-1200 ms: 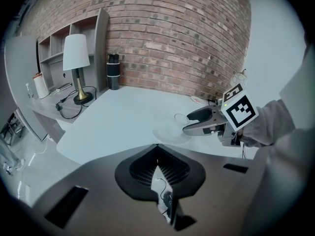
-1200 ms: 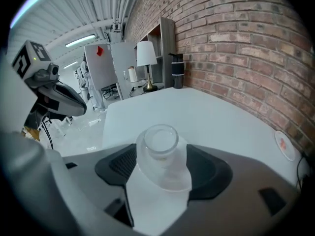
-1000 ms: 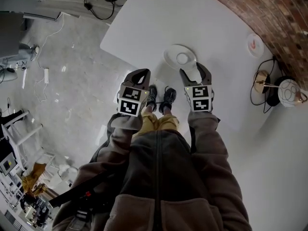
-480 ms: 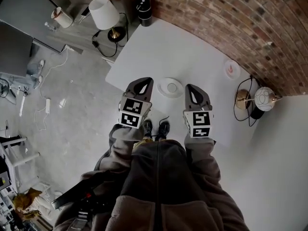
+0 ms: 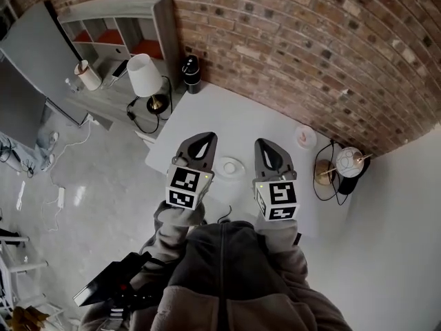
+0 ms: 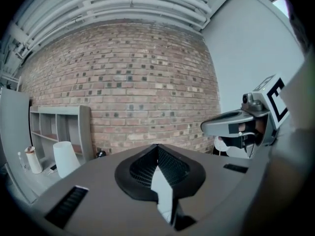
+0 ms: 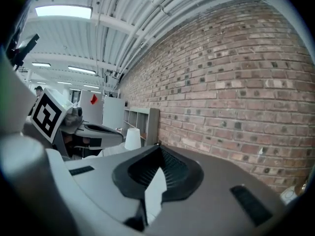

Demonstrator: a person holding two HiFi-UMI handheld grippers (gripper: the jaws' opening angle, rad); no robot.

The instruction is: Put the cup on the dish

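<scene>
A white dish (image 5: 229, 165) lies on the white table (image 5: 262, 119), between the two grippers in the head view. A small white cup seems to stand in its middle, but it is too small to be sure. My left gripper (image 5: 201, 138) is held up left of the dish, shut and empty. My right gripper (image 5: 264, 146) is held up right of it, also shut and empty. Both gripper views look level at the brick wall. The left gripper (image 6: 157, 147) and right gripper (image 7: 159, 147) each show their pads pressed together. Neither gripper view shows the dish.
A second small dish (image 5: 304, 137) sits at the table's far right edge, and a black pot (image 5: 191, 73) at its far corner. A white-shaded lamp (image 5: 145, 74) and a grey shelf unit (image 5: 124, 23) stand to the left. A round lamp (image 5: 349, 162) stands to the right. The brick wall (image 5: 310, 54) runs behind.
The head view has swung up from the floor to the wall. Both grippers have drawn back from the dish and risen. The right gripper's jaws, open a second ago beside the dish, have shut.
</scene>
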